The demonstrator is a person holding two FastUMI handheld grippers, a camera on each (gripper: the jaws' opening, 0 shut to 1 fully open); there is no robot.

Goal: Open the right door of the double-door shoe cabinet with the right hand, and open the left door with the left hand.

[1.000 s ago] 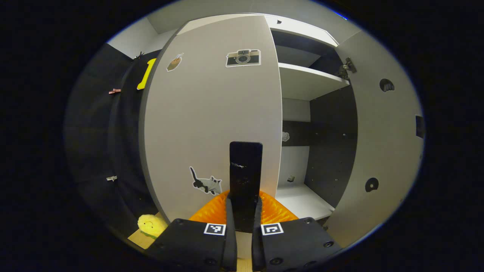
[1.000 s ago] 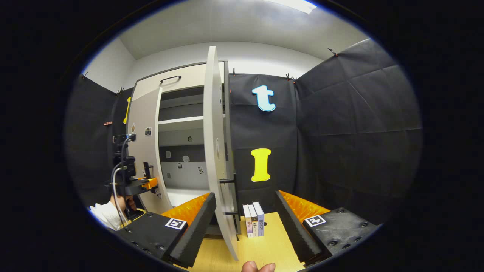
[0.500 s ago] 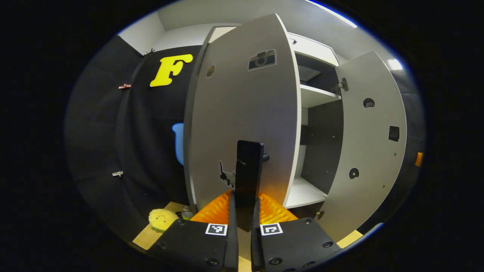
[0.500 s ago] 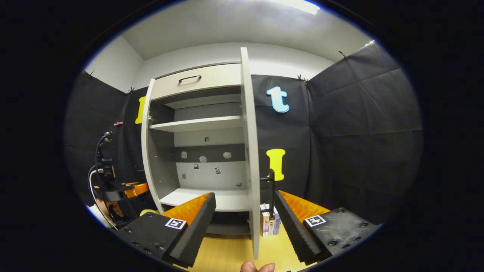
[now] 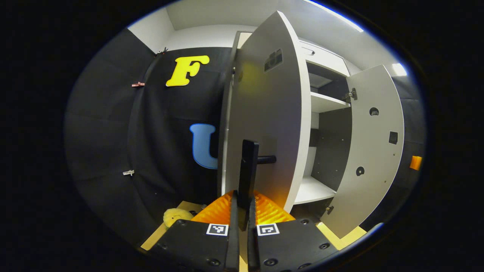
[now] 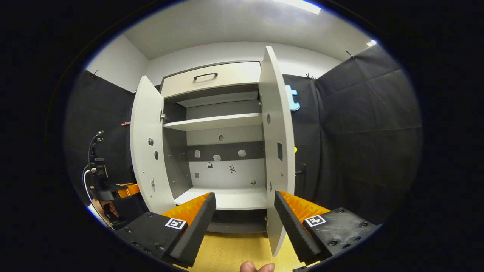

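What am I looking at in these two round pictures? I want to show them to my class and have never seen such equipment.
A person holds a two-finger tool in each hand; a camera rides on each. In the left gripper view, the left gripper has its fingers pressed on the black handle of the cabinet's left door, swung open. In the right gripper view, the right gripper is open and holds nothing; the right door stands open ahead. Between the doors are bare shelves. A yellow plush toy lies on the wooden surface.
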